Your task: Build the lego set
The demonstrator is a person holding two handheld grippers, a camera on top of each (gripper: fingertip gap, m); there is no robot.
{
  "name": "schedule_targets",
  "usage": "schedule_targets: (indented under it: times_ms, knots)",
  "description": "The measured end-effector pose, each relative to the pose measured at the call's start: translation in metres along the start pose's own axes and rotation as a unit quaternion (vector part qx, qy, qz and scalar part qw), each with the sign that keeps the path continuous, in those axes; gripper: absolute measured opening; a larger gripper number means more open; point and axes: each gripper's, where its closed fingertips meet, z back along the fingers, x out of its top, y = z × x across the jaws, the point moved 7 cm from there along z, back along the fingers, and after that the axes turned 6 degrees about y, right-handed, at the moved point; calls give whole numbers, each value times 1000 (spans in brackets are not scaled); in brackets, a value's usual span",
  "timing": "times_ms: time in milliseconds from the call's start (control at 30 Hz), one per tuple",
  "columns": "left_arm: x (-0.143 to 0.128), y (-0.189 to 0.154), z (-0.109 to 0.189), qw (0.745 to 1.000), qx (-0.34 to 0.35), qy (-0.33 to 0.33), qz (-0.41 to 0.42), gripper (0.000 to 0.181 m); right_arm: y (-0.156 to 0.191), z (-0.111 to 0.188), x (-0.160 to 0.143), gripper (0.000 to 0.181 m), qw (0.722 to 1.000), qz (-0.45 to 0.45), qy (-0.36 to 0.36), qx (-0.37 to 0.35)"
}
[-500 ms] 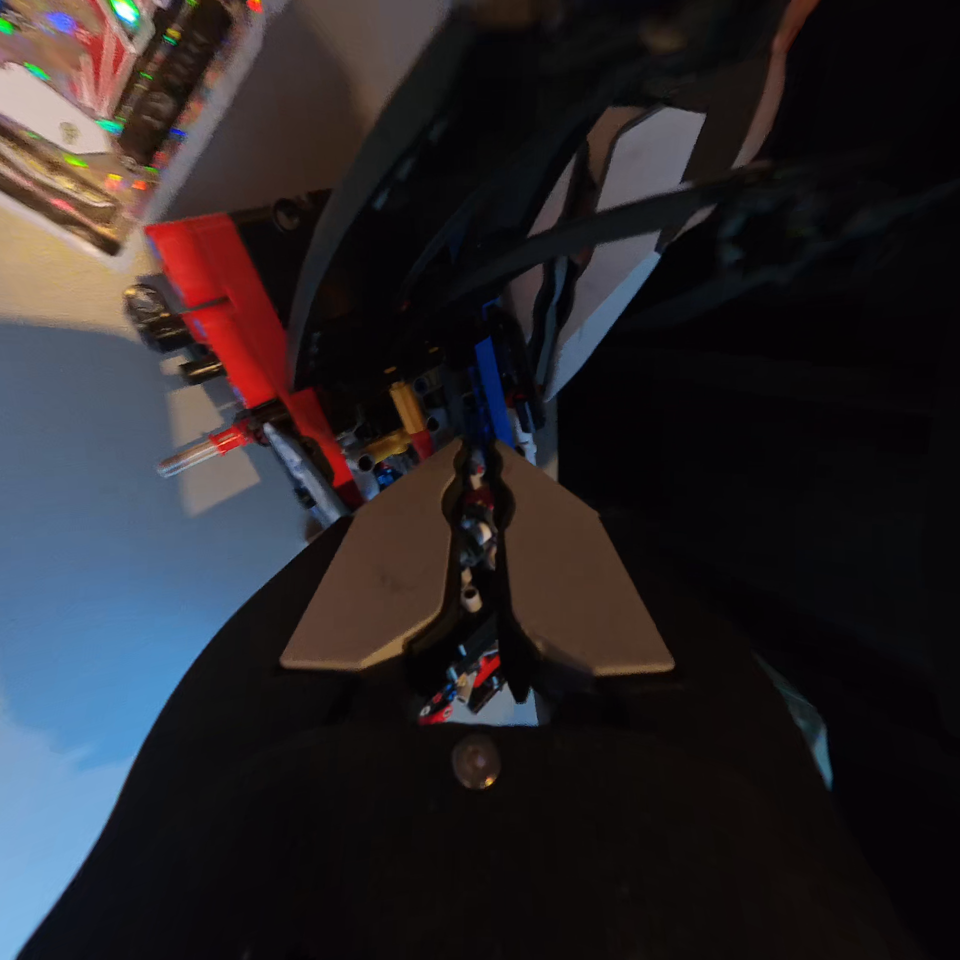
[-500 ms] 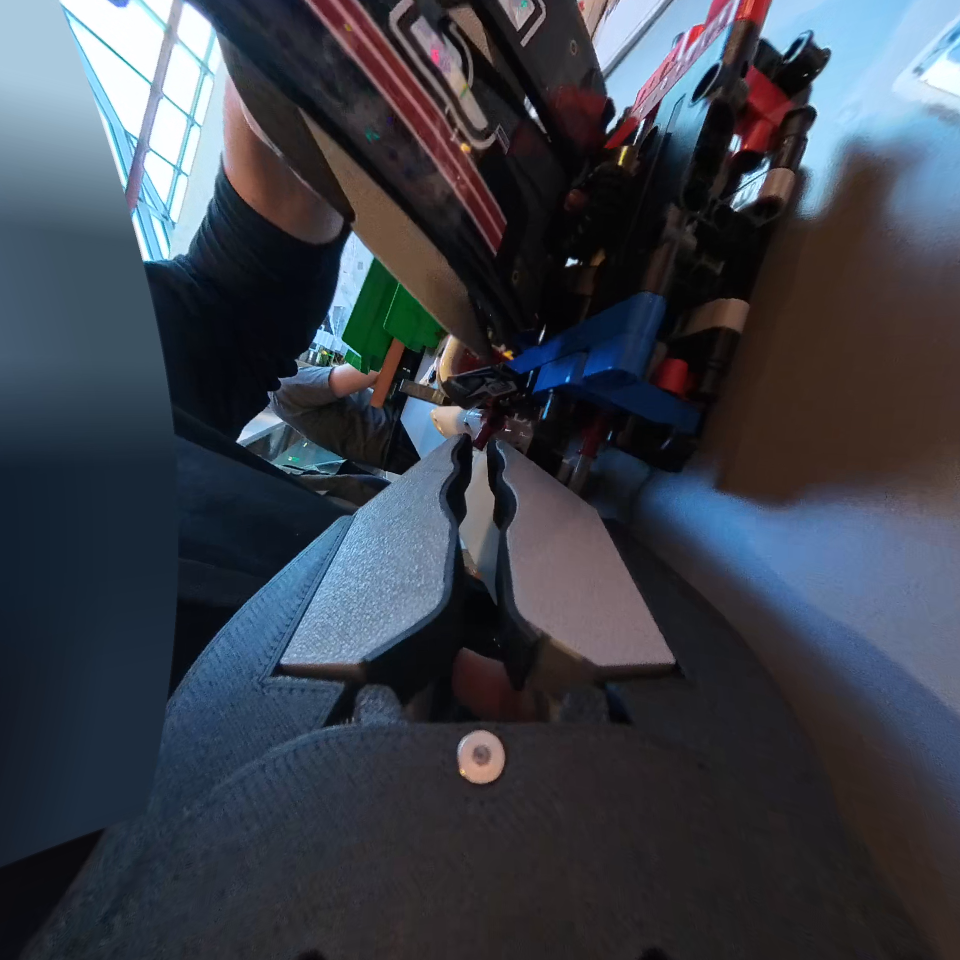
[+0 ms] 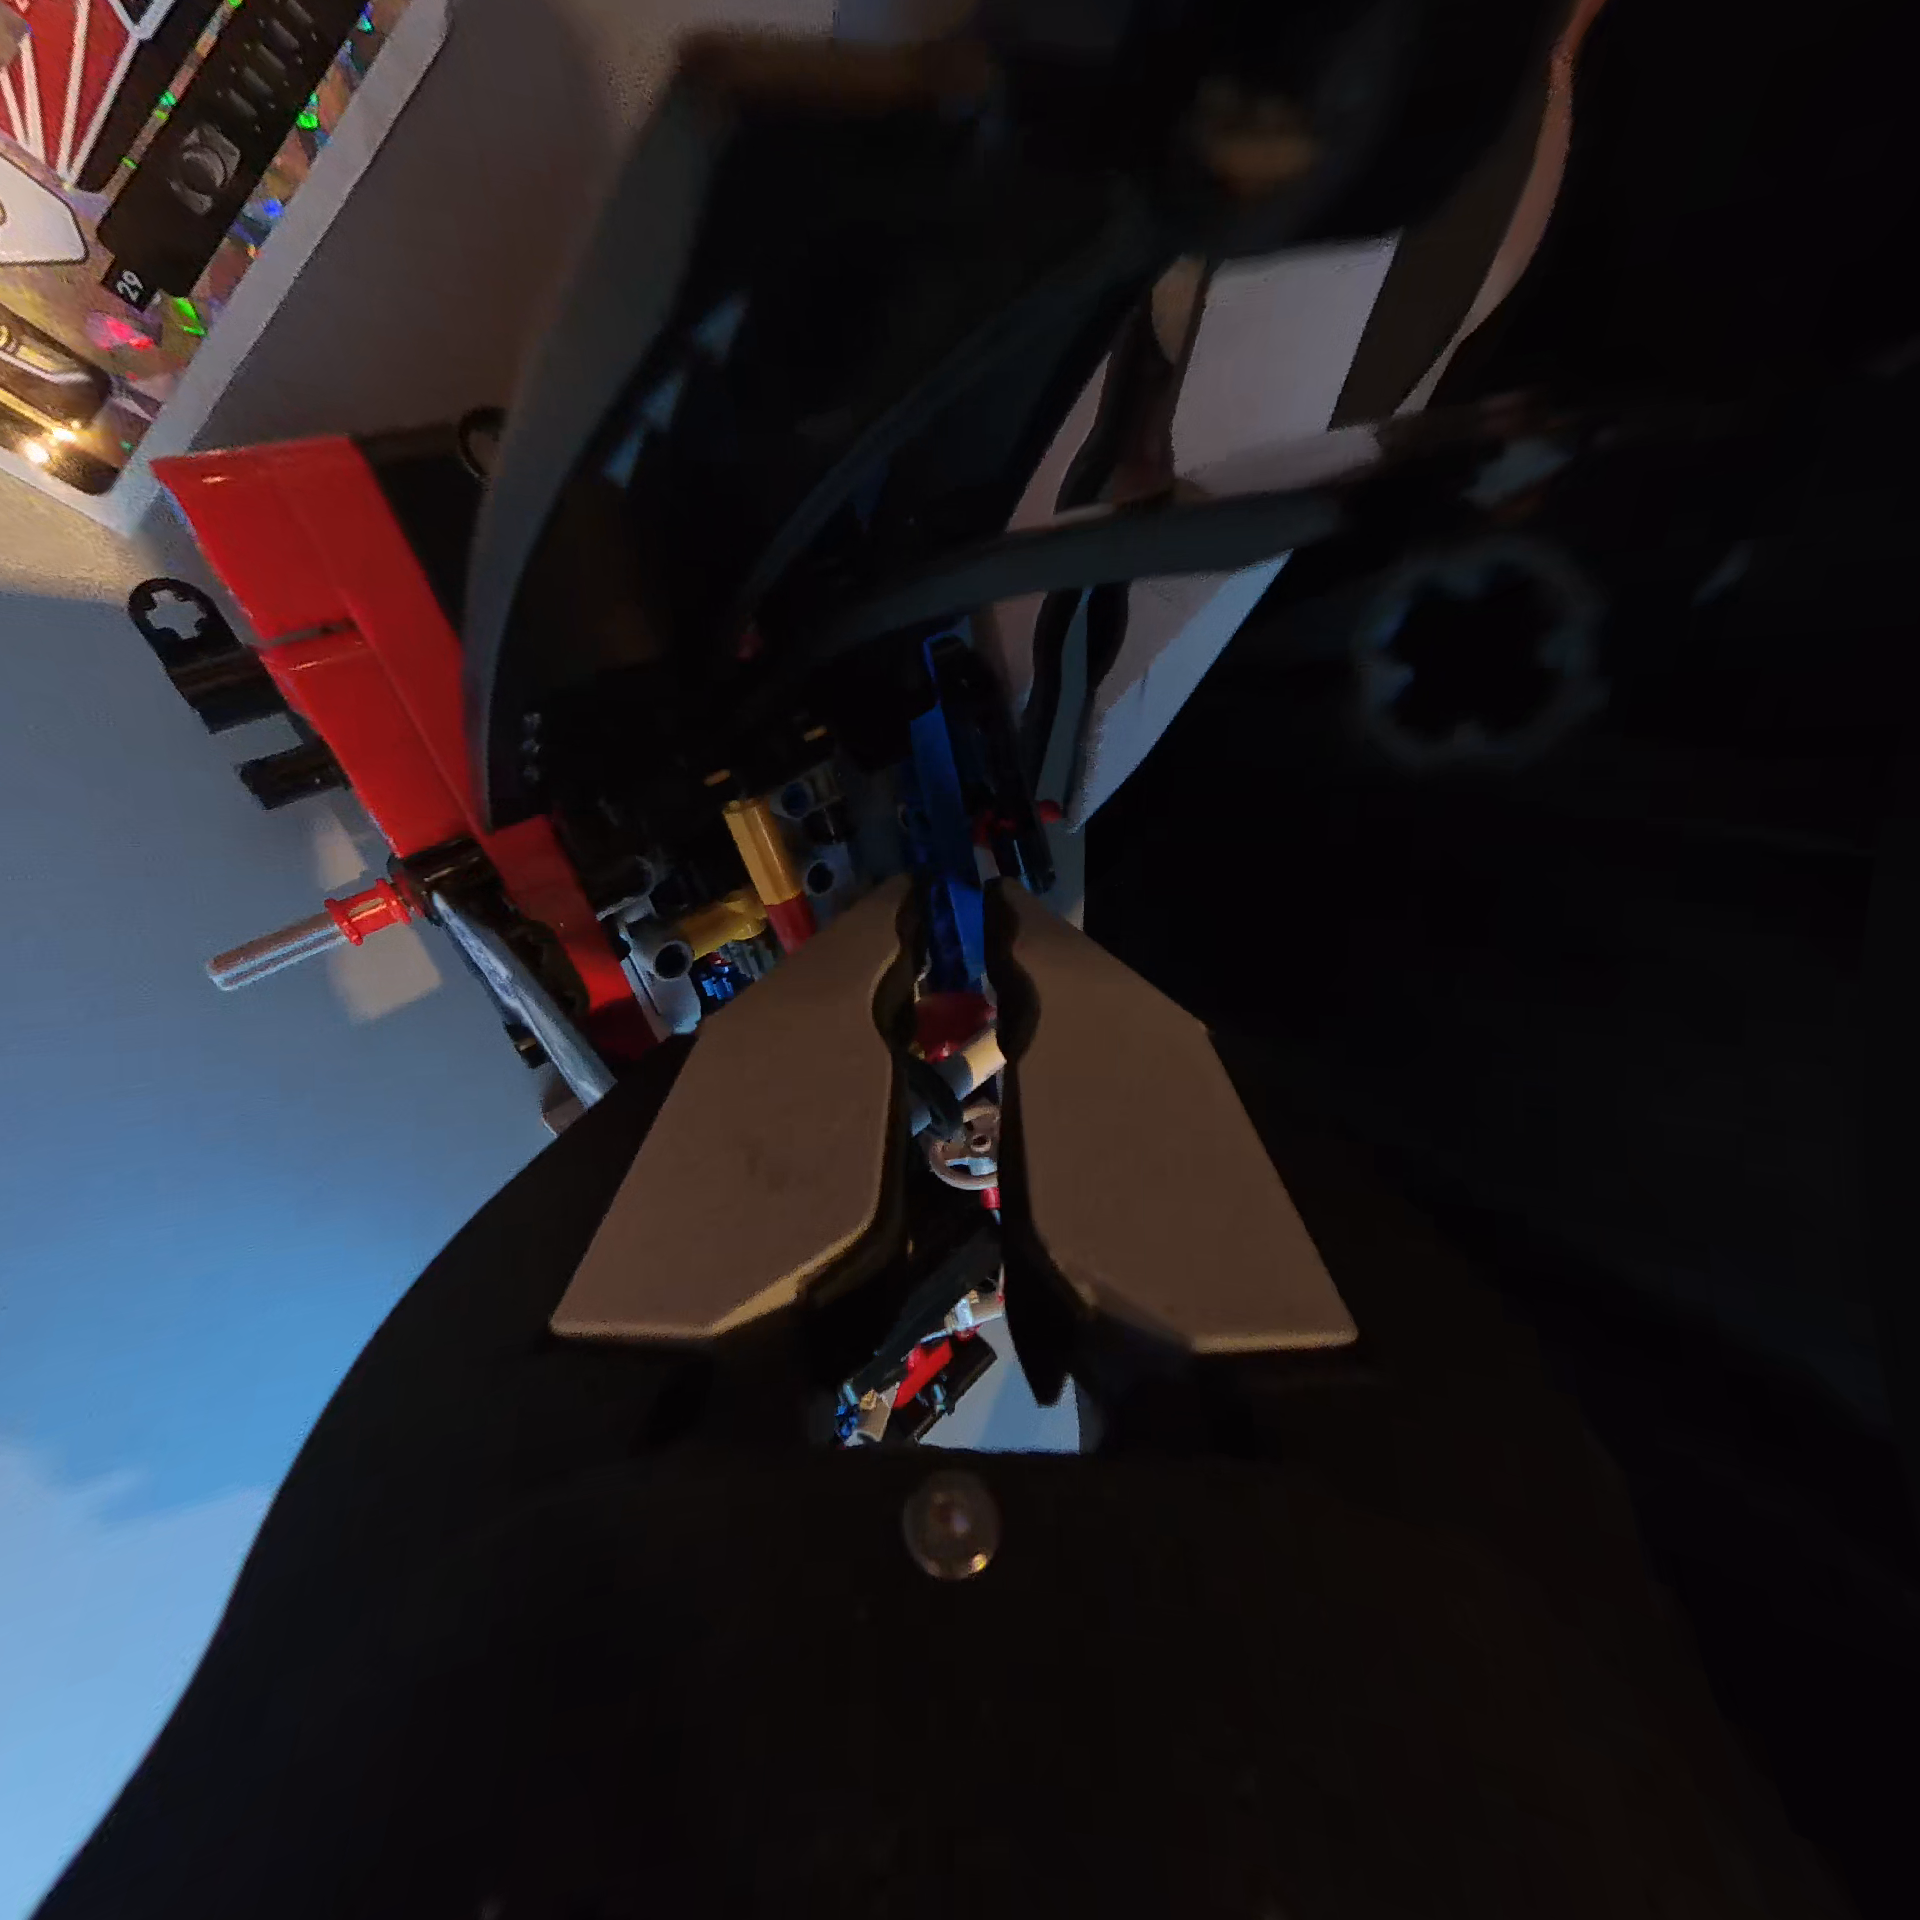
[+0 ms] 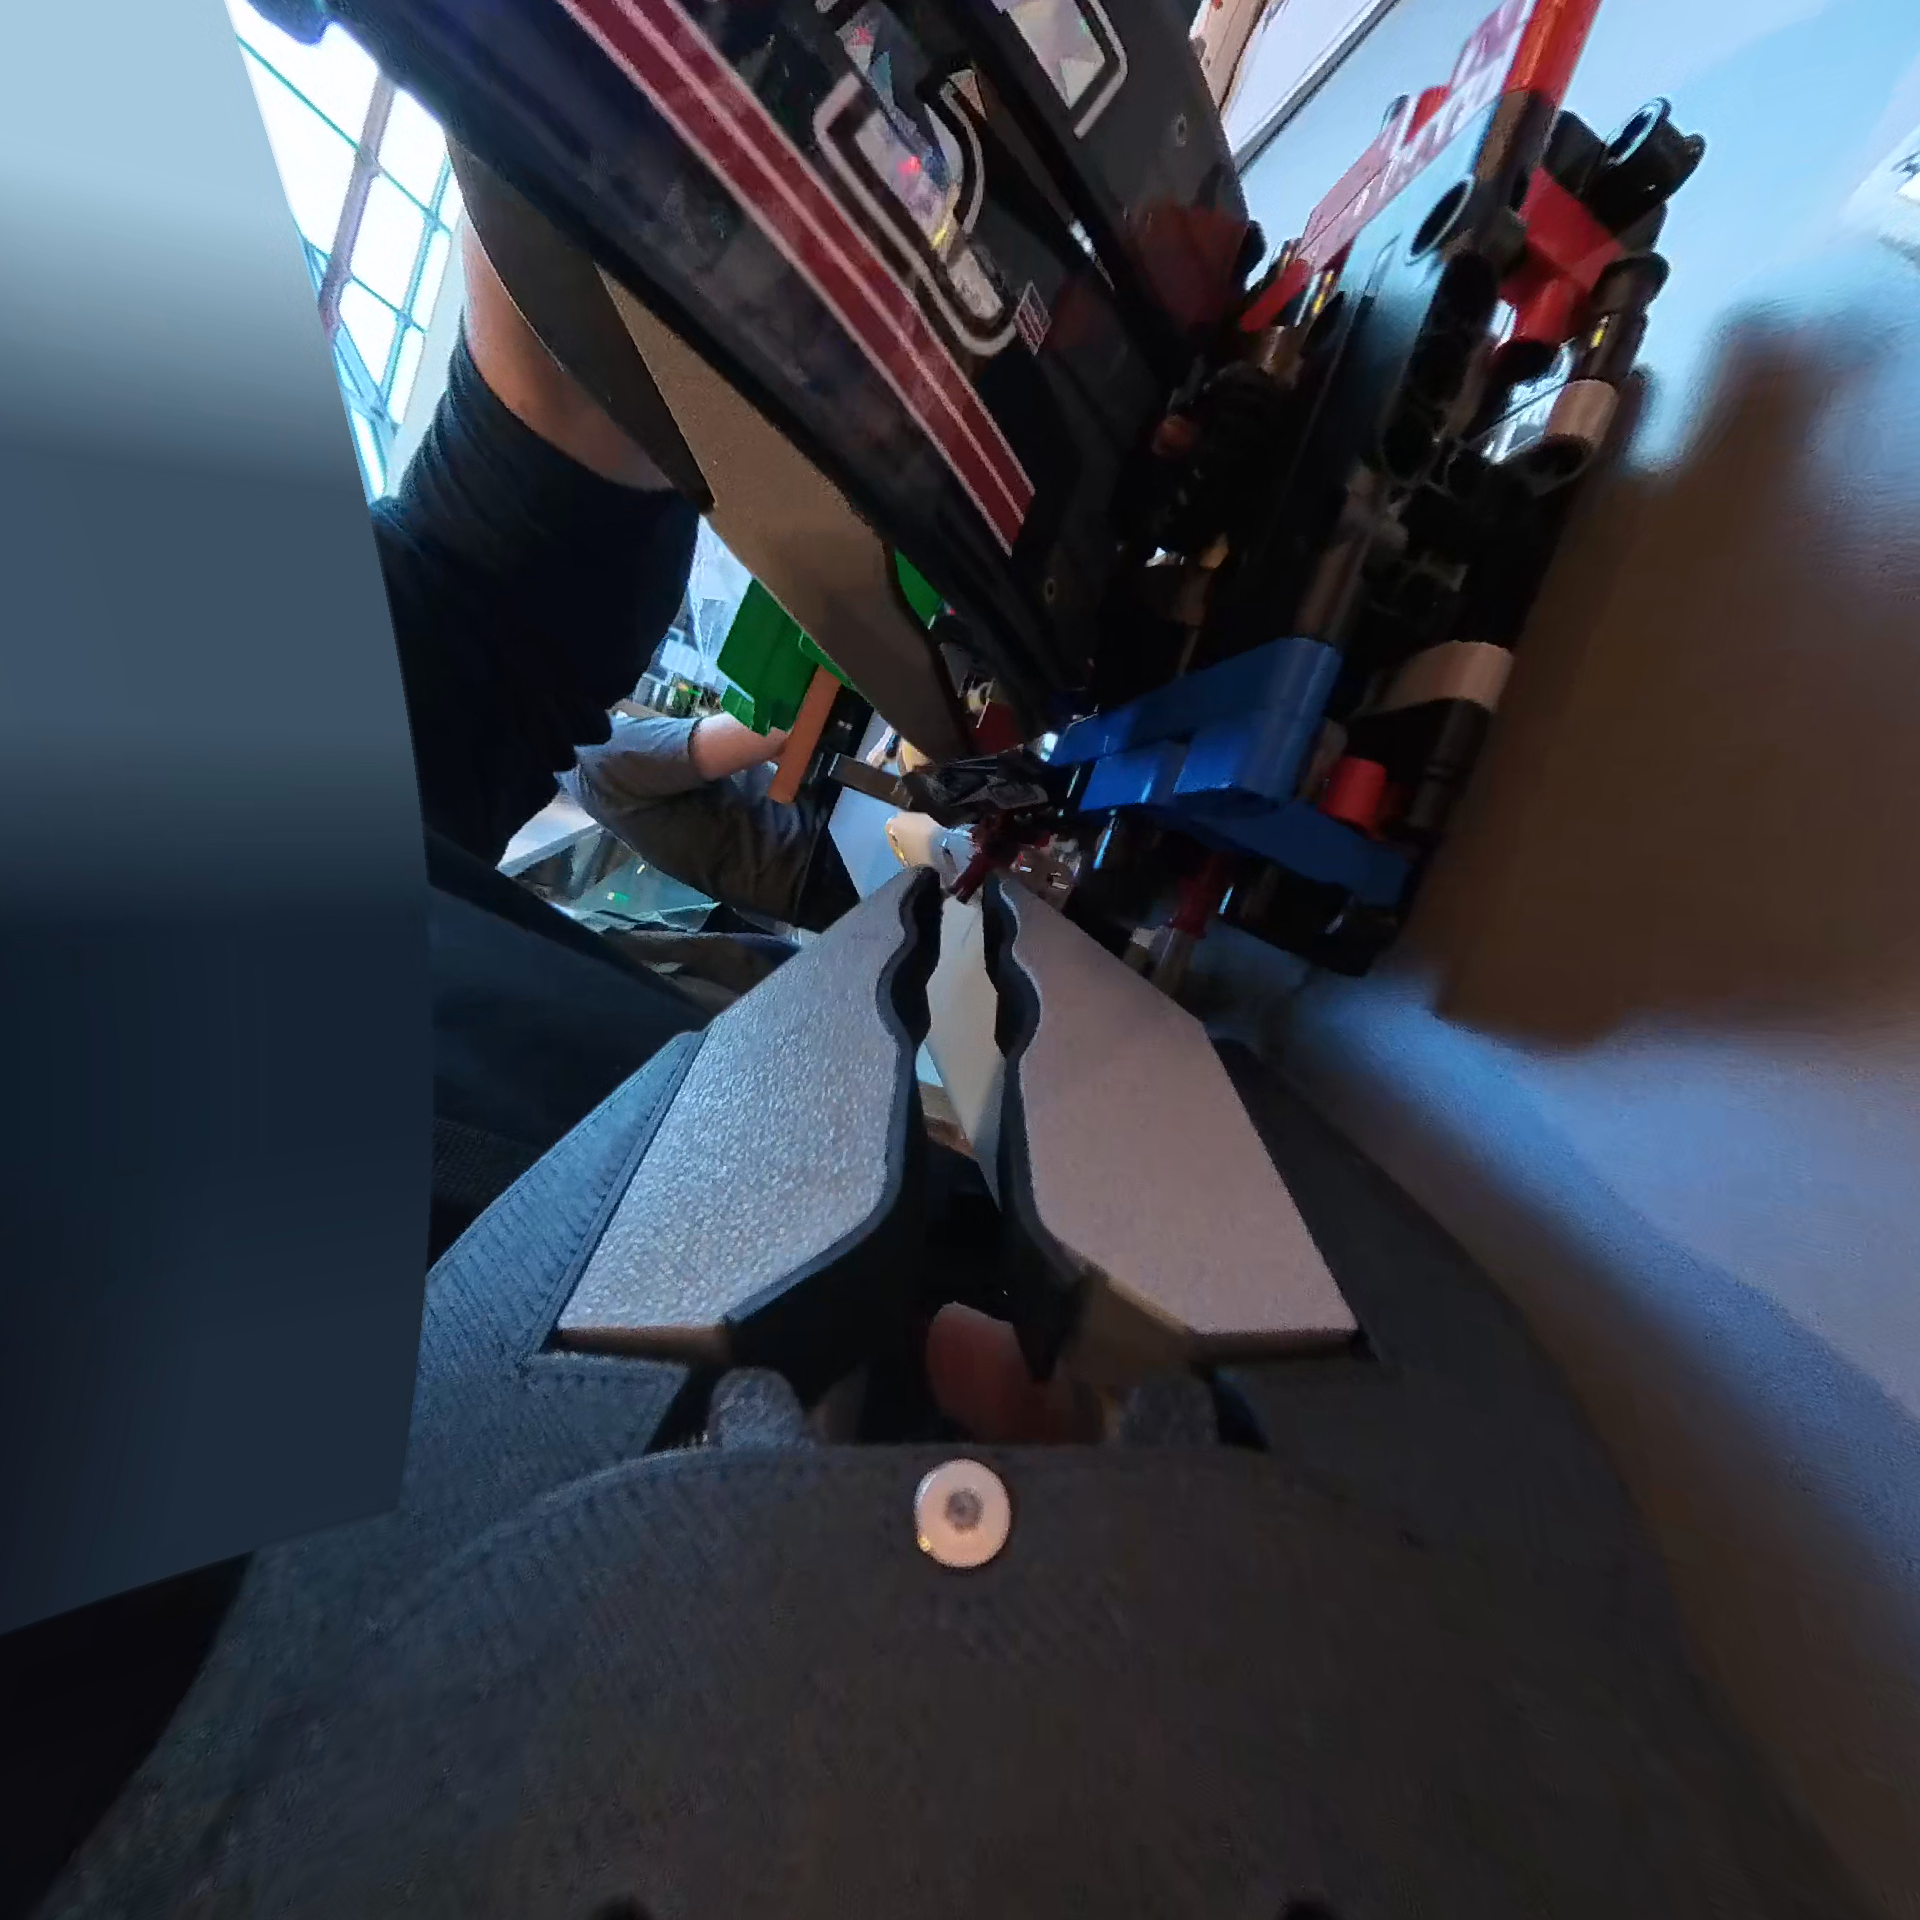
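Largely assembled black, red and blue plastic Lego vehicle (image 4: pixel 1299 499) on pale counter (image 4: pixel 1662 1195): left hand-held gripper (image 3: pixel 951 935) clenched on its blue beam (image 3: pixel 951 748), right hand-held gripper (image 4: pixel 961 899) nipping a dark-red piece (image 4: pixel 982 847) beside that beam; fitting judged unfinished.

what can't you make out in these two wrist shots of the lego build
- Left wrist view: the right half is in deep shadow; only a faint cross-shaped hole shows.
- Left wrist view: the top of the lego model is blurred and cut by the edge.
- Right wrist view: a smooth patch hides the left side.
- Right wrist view: whether the right gripper holds the small dark red piece is unclear.
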Motion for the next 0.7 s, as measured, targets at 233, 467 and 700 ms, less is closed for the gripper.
schedule_targets:
  times_ms: [233,467,700]
  knots:
    - [-7,1,2,999,-1,-48,-2,1,-2,-6,4,4,999,-11,44,-3]
    - [-27,-2,11,995,-3,-103,-11,22,1,-5,8,10,996,-19,70,43]
    - [-49,5,17,985,-27,-172,-17,28,-3,-1,13,6,996,-6,76,42]
